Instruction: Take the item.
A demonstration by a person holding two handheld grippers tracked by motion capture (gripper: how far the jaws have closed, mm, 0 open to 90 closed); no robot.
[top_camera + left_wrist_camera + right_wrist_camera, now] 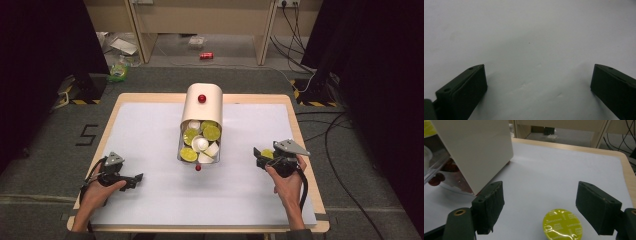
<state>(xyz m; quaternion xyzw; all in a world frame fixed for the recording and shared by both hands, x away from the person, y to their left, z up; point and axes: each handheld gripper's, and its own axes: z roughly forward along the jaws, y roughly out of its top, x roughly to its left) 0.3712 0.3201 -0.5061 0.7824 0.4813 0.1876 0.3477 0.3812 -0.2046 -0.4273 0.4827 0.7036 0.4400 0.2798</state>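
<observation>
Two pairs of tongs sit over the white bench (pixel 150 130): the left tongs (pixel 537 85) rest low at the near left with jaws wide apart and nothing between them. The right tongs (pixel 540 205) stand open at the near right, and a green-lidded capsule (pixel 562 225) lies on the bench between their jaws, touching neither. Left of that, mid-bench, a cream dispenser (pixel 202 107) holds more capsules in its drawer (pixel 200 142).
</observation>
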